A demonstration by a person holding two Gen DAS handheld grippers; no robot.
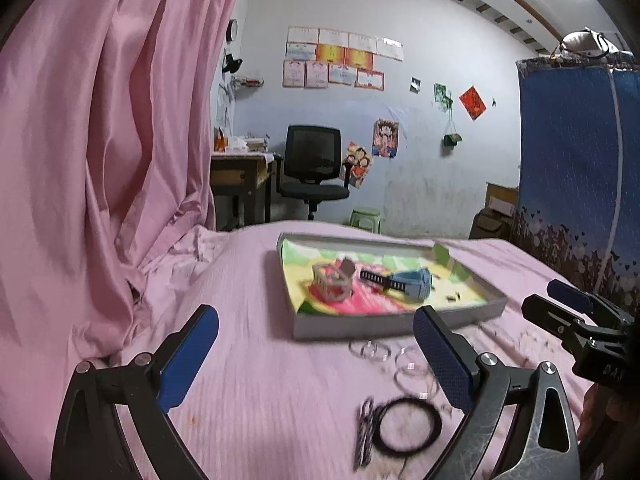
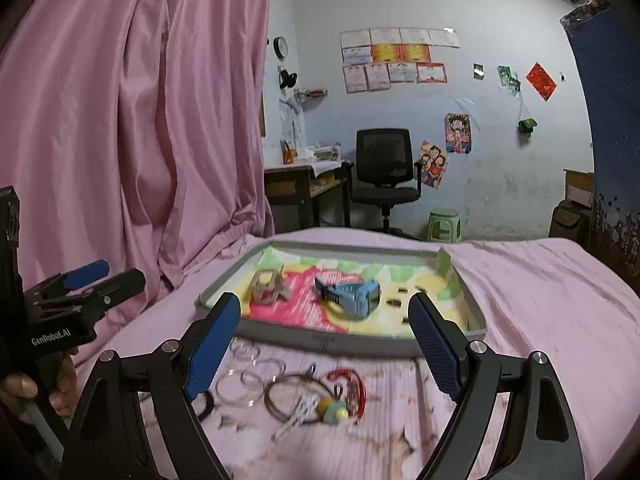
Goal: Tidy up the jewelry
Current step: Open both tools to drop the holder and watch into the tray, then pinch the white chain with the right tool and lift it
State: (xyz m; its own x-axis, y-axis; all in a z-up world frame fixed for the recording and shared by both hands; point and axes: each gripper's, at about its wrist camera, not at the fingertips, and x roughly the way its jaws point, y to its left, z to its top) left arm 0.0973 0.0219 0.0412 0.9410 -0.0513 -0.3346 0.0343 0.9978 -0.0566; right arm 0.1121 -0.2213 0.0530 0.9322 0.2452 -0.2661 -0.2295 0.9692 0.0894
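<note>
A shallow grey tray point(image 1: 384, 322) with a colourful liner lies on the pink bedspread. It holds a blue watch point(image 1: 412, 282) and a beige band point(image 1: 332, 282). My left gripper point(image 1: 316, 360) stands open just short of the tray, nothing between its blue pads. Loose pieces lie in front of the tray: clear rings point(image 1: 370, 350) and a black hoop point(image 1: 408, 426). In the right wrist view my right gripper point(image 2: 324, 348) is open and empty above a red bracelet point(image 2: 352, 388), a brown cord necklace point(image 2: 296, 396) and clear rings point(image 2: 248, 354), with the tray point(image 2: 328, 340) and blue watch point(image 2: 352, 298) beyond.
A pink curtain point(image 1: 100, 140) hangs at the left of the bed. Beyond the bed stand a desk point(image 2: 300, 184), a black office chair point(image 2: 384, 168) and a green stool point(image 2: 444, 224). A blue fabric wardrobe point(image 1: 576, 160) rises at the right. A hand point(image 2: 16, 388) holds the left gripper point(image 2: 108, 280).
</note>
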